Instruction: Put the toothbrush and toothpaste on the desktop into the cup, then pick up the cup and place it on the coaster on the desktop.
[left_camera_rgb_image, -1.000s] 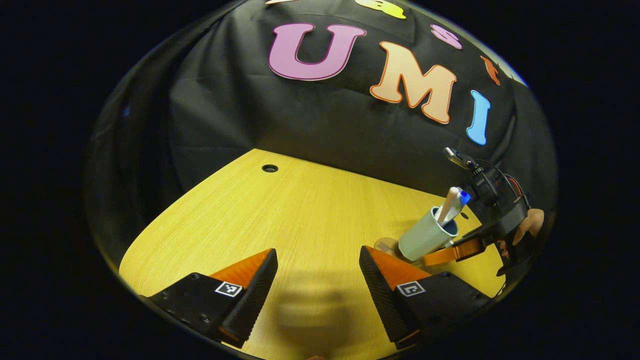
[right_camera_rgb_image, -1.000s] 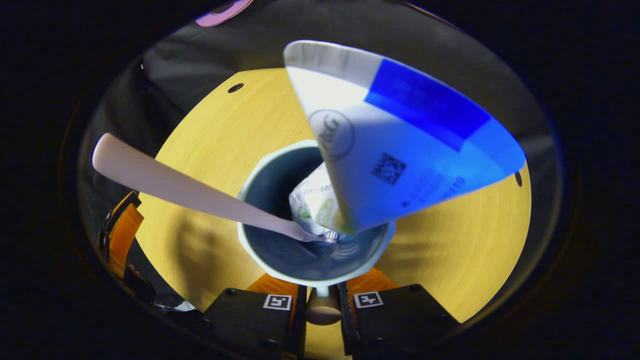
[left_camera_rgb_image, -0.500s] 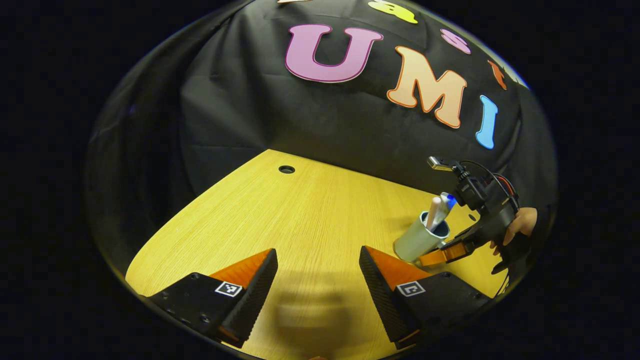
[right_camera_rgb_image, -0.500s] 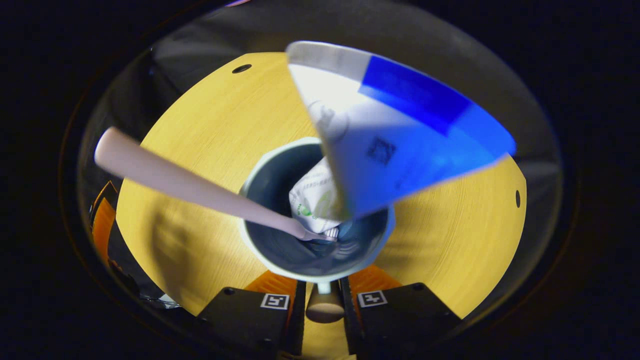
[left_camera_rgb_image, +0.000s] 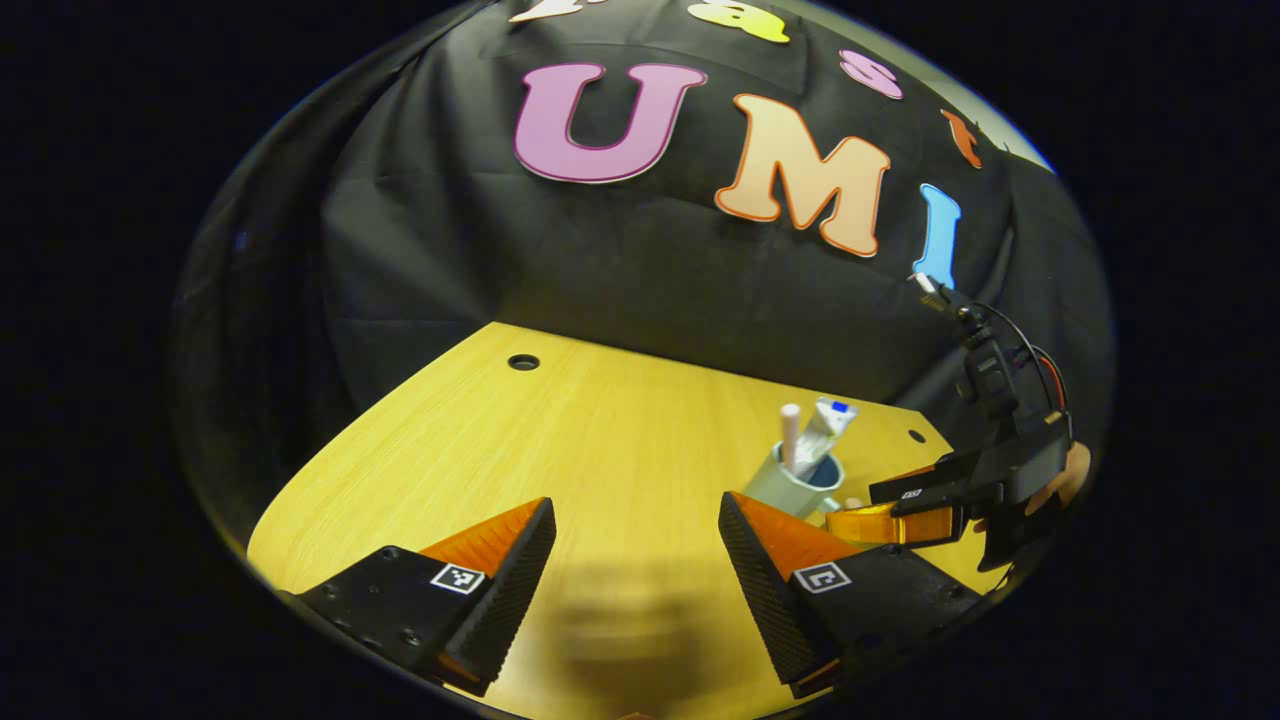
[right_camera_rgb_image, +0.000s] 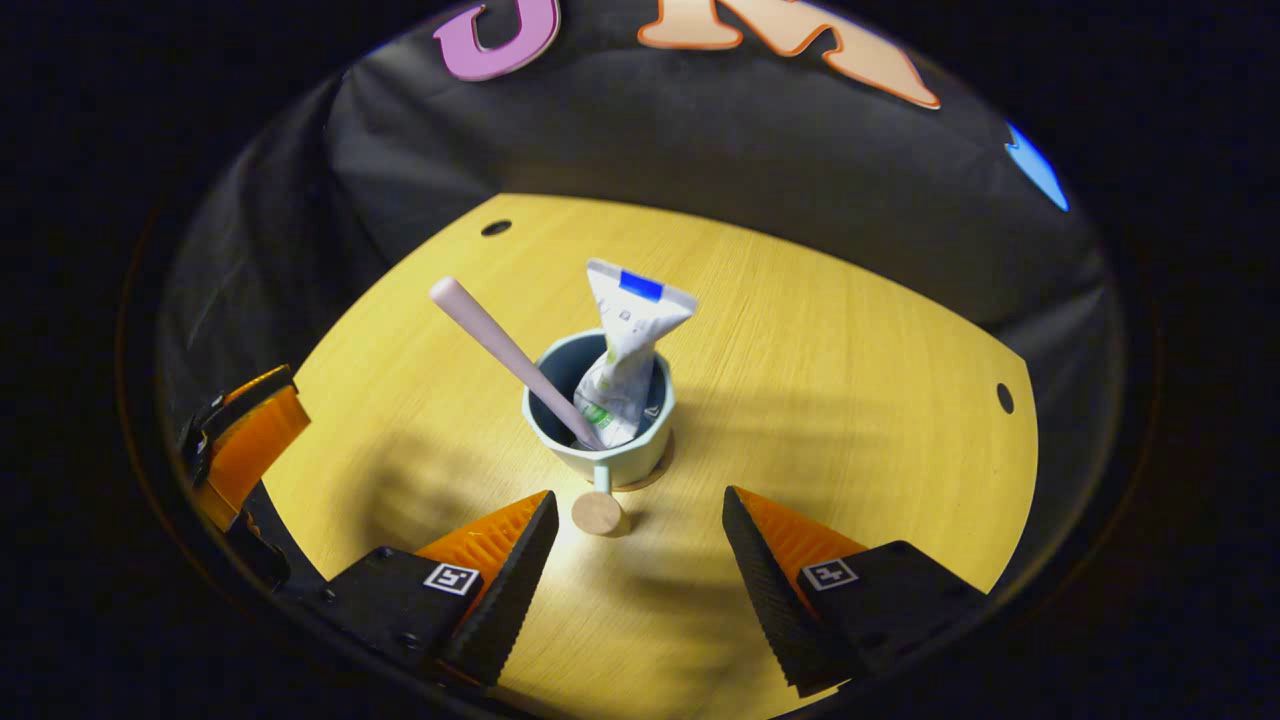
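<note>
In the right gripper view, the right hand-held gripper (right_camera_rgb_image: 640, 570) stands with its fingers spread wide and nothing between them, just short of the cup's knobbed handle (right_camera_rgb_image: 598, 512), which points back toward it. Beyond the handle the cup (right_camera_rgb_image: 600, 455) stands upright on the surface (right_camera_rgb_image: 850, 380), and a thin brown rim of the coaster (right_camera_rgb_image: 655, 472) shows under its base on the right. From this angle the cup seems to sit on the coaster, though how well centred it is cannot be told. The toothbrush (right_camera_rgb_image: 510, 355) leans out of the cup to the left and the toothpaste (right_camera_rgb_image: 620, 370) stands in it, its crimped end up.

The step in hand looks like the let-go and pull-away, with the task near its end. To do it well, the right hand-held gripper should draw straight back along the line of the handle, fingers held wide, so that neither pad clips the knob and turns or tips the cup. It should not lift until clear, since the leaning toothbrush makes the cup easy to upset on that side.

In the left gripper view, the left hand-held gripper (left_camera_rgb_image: 635, 560) is open and empty over bare surface (left_camera_rgb_image: 560, 440), well apart from the cup (left_camera_rgb_image: 790, 485). The right hand-held gripper (left_camera_rgb_image: 900, 515) shows farther off beside the cup, a hand (left_camera_rgb_image: 1065, 480) behind it. The left one has no part in this step and does best to hold off.
</note>
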